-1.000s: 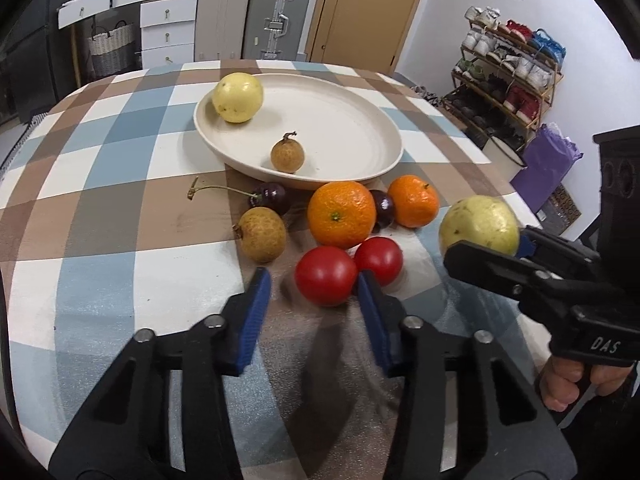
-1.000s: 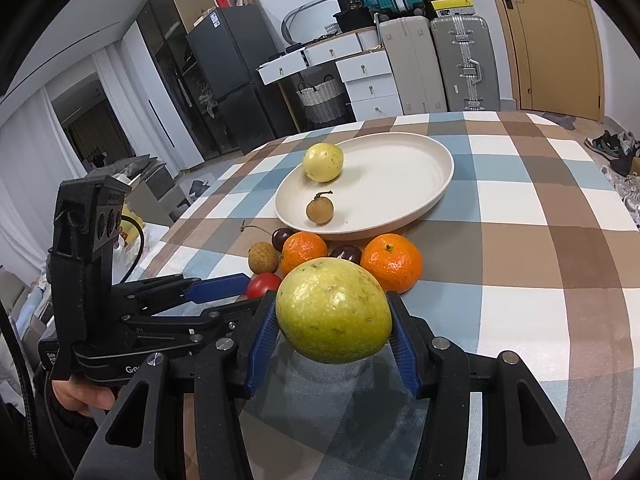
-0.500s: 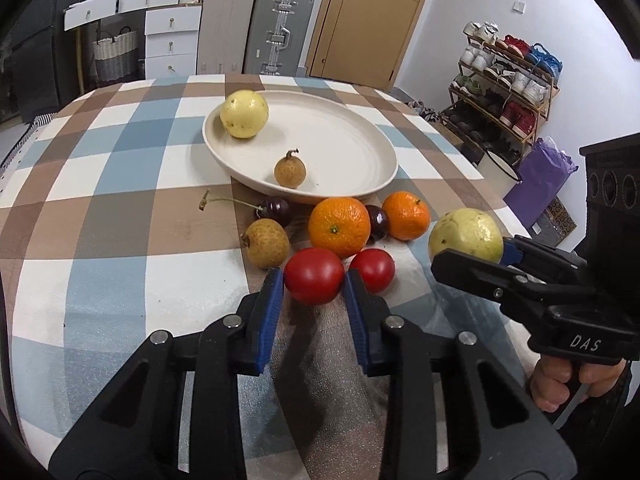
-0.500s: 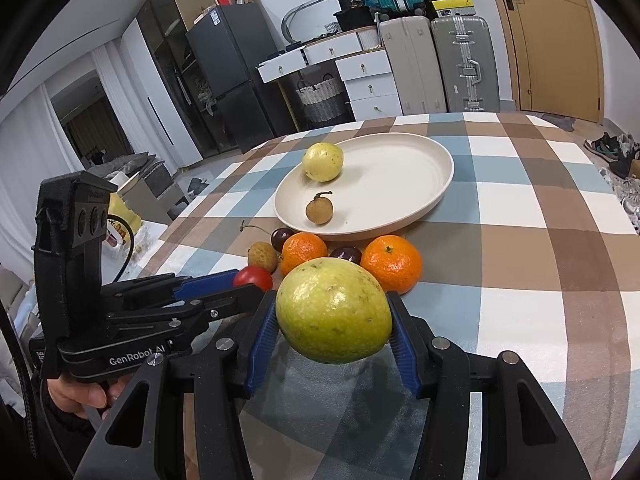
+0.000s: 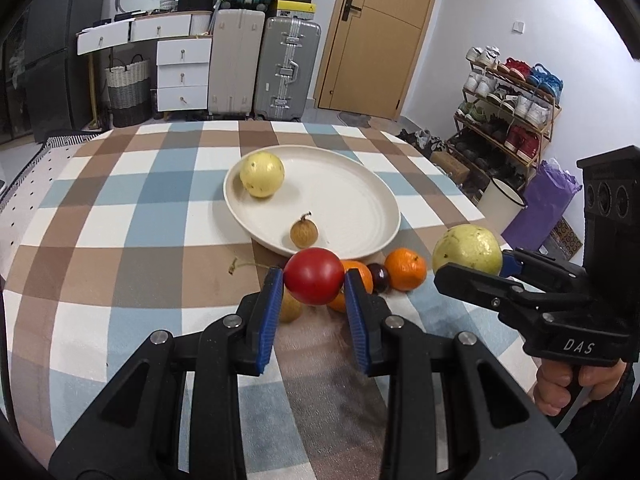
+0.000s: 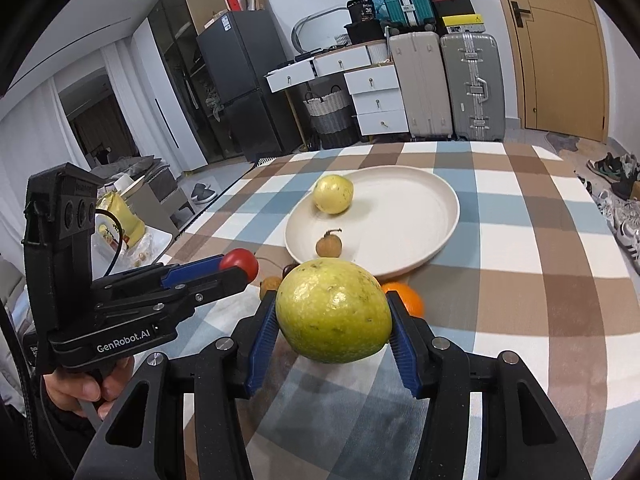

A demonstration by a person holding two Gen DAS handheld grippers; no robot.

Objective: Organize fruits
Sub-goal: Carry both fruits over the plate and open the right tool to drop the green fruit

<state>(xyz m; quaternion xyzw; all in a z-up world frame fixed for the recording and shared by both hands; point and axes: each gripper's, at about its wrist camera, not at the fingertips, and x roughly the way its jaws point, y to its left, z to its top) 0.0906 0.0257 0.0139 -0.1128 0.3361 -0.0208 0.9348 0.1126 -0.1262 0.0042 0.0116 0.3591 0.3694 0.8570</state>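
Left gripper (image 5: 314, 280) clamped on red tomato (image 5: 314, 276), right gripper (image 6: 334, 312) clamped on green-yellow fruit (image 6: 334, 310); both short of plate (image 5: 360, 184), left nearer.

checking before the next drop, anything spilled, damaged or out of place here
Nothing stands out. The plate sits flat, and the tomato and yellow-green fruit are gripped squarely, uncrushed.

Wooden door (image 5: 376, 36), suitcases (image 5: 262, 66), shoe rack (image 5: 508, 112), fridge (image 6: 240, 84)

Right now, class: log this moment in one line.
left gripper: holds tomato | right gripper: holds guava | plate: two fruits
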